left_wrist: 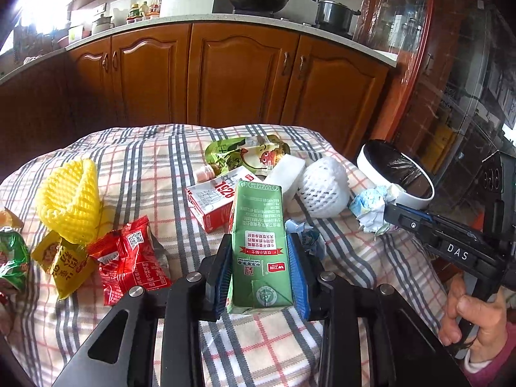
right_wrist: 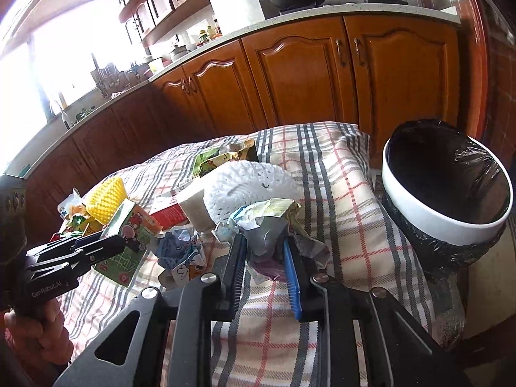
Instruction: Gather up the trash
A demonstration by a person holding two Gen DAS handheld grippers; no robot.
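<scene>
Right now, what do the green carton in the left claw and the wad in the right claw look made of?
Green carton: coated paperboard, slightly glossy, with sharp folded seams and printed panels. Crumpled wad: looks like thin printed paper or wrapper, matte, with many hard creases; could be plastic-lined, I cannot tell.

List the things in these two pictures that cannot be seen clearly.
- Inside of the black-lined white bin: dark in both views, contents unreadable.
- Base of the green drink carton: left wrist view, covered by the left gripper.
- Crumpled paper wad: right wrist view, its lower part sits inside the right gripper.
</scene>
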